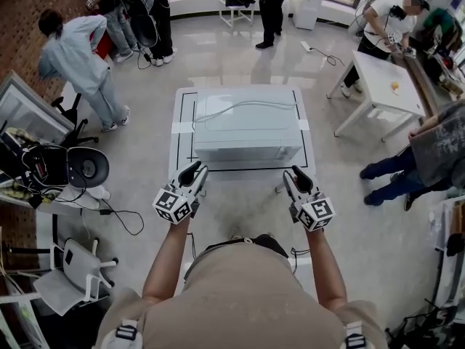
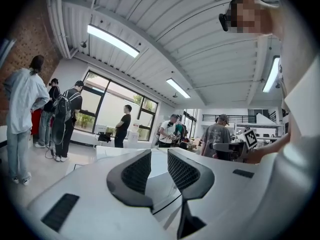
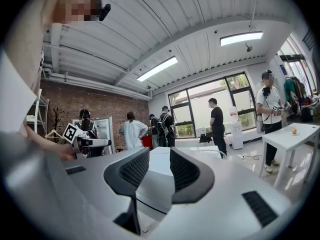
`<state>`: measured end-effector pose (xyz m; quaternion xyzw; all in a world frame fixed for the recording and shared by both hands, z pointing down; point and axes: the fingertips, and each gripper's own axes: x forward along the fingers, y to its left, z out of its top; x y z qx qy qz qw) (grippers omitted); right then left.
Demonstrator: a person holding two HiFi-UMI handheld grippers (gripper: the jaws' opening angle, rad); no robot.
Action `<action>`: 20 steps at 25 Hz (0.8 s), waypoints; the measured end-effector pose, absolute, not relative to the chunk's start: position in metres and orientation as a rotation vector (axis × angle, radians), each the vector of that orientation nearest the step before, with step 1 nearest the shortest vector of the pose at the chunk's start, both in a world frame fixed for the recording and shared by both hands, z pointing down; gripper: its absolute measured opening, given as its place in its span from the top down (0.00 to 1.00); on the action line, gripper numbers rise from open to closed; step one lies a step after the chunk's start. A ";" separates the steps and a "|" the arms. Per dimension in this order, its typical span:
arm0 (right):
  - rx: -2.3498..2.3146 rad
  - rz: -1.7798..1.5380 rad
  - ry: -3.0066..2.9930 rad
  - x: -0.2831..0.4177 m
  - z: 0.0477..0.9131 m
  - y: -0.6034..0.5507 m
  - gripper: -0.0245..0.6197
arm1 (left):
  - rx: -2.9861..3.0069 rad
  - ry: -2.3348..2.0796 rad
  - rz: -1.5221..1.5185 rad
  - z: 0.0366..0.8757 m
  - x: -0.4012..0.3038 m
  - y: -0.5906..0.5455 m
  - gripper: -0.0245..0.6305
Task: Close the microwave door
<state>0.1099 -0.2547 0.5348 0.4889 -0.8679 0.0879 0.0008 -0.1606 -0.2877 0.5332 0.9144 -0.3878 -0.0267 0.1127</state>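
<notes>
Your left gripper (image 1: pixel 196 170) and right gripper (image 1: pixel 298 174) hover near the microwave (image 1: pixel 247 122), jaws apart, holding nothing. The door (image 1: pixel 247 153) looks shut, so I think you just back away.

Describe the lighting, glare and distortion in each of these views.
Head view: even light, sharp, soft reflections on the glossy floor, edges bowed. Left gripper view: strong fisheye with dark corners, window blown out, ceiling light glaring. Right gripper view: same fisheye, right gripper slightly soft up close.
</notes>
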 end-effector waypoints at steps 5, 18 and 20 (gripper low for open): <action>1.568 0.286 -2.696 0.108 0.547 -0.251 0.79 | 2.646 -1.123 -0.089 0.545 -0.169 -0.277 0.82; 1.588 0.345 -2.639 0.103 0.566 -0.234 0.79 | 2.613 -1.059 -0.090 0.565 -0.170 -0.264 0.82; 1.630 0.393 -2.660 0.106 0.559 -0.234 0.79 | 2.608 -1.054 -0.083 0.567 -0.171 -0.264 0.82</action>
